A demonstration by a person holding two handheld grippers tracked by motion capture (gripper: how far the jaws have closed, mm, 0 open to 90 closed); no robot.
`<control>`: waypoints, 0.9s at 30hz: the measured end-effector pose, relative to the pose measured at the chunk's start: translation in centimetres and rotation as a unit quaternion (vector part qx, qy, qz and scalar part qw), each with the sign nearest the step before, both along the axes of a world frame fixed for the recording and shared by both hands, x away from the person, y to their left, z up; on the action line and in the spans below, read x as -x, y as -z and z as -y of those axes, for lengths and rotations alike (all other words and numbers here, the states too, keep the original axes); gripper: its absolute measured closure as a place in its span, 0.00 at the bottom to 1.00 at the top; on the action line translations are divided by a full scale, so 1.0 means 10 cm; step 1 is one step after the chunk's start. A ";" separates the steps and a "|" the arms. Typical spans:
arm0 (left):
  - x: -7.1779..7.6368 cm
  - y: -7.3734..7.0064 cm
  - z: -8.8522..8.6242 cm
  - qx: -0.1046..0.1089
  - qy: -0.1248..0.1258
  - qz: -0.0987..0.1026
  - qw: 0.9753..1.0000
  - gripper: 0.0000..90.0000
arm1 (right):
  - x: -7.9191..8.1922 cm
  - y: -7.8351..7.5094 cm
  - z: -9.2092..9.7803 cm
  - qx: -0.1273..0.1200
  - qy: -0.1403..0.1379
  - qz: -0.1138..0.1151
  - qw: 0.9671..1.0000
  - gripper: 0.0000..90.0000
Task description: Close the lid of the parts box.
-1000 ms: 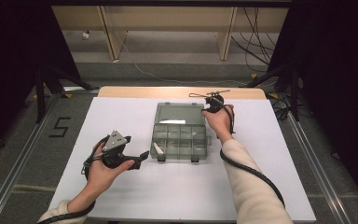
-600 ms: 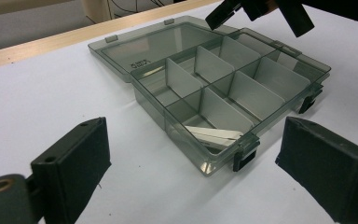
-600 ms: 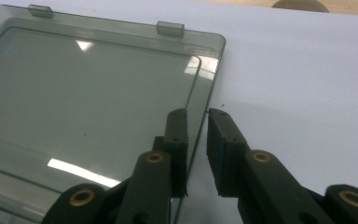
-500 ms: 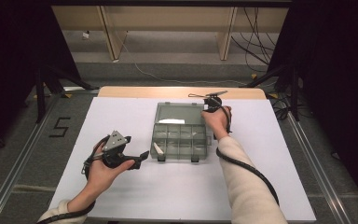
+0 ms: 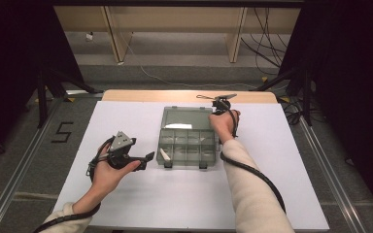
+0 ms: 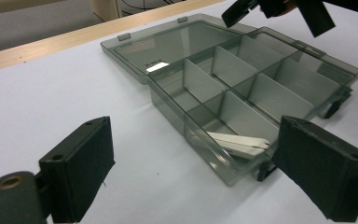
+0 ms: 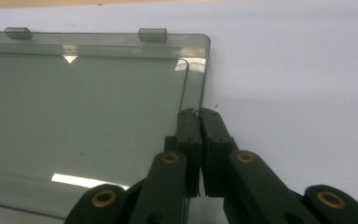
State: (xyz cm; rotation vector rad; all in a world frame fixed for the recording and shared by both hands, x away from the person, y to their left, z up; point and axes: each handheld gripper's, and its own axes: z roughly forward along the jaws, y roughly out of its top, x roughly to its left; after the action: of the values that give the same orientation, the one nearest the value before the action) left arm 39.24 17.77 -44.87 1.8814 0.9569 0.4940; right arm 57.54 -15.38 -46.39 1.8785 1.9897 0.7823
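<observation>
White table (image 5: 126, 204) lies bare around open organizer box (image 5: 187, 141).

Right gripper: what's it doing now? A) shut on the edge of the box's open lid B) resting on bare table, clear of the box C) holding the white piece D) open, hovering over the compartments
A: in the right gripper view the right gripper has its fingers pressed together on the side edge of the lid, which lies flat and open.
</observation>
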 end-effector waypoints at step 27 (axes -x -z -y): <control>-1.52 -0.08 0.32 -0.046 -0.057 -0.117 0.990 0.49 | 0.15 -0.10 -0.02 0.024 -0.006 0.057 0.998 1.00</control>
State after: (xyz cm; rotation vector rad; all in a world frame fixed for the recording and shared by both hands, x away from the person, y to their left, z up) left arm 54.43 14.59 -44.07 2.0069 1.2184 0.3963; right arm 56.05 -15.18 -45.35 1.7559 1.9346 0.8196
